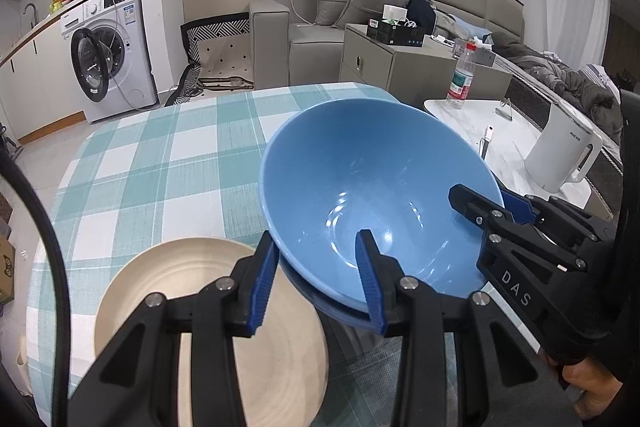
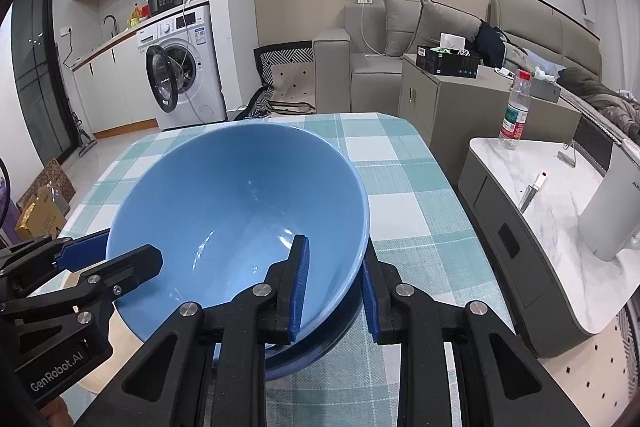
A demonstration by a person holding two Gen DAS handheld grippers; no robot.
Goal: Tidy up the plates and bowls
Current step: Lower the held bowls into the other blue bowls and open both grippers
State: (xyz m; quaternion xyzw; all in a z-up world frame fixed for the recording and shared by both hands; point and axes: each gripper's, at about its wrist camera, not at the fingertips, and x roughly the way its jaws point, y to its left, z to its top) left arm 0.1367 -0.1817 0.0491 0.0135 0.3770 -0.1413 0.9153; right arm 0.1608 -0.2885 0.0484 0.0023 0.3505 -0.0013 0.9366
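Behind your work sits a living room: one washing machine (image 1: 110, 55), one grey sofa (image 2: 404, 39), and a marble side table (image 2: 560, 211) carrying one water bottle (image 2: 516, 111) and one white kettle (image 1: 562, 151). Your checked tablecloth (image 1: 160, 163) covers the table where the dishes are.

Count the dishes: one blue bowl (image 1: 376, 195), one blue plate (image 2: 320, 343) showing as a darker rim directly beneath the bowl, and one cream plate (image 1: 208, 323) lying flat on the cloth just beside them on your left.

You have two grippers on the single bowl. Your left gripper (image 1: 320, 275) straddles the near-left rim, one blue pad inside the bowl and one outside, jaws closed against the wall. Your right gripper (image 2: 334, 287) does the same on the near-right rim, one pad inside, one outside, clamped on the wall. Each gripper also shows in the other's view, biting the rim.

The bowl is tilted, its far rim raised and its opening facing you. Whether its base touches the blue plate cannot be told.
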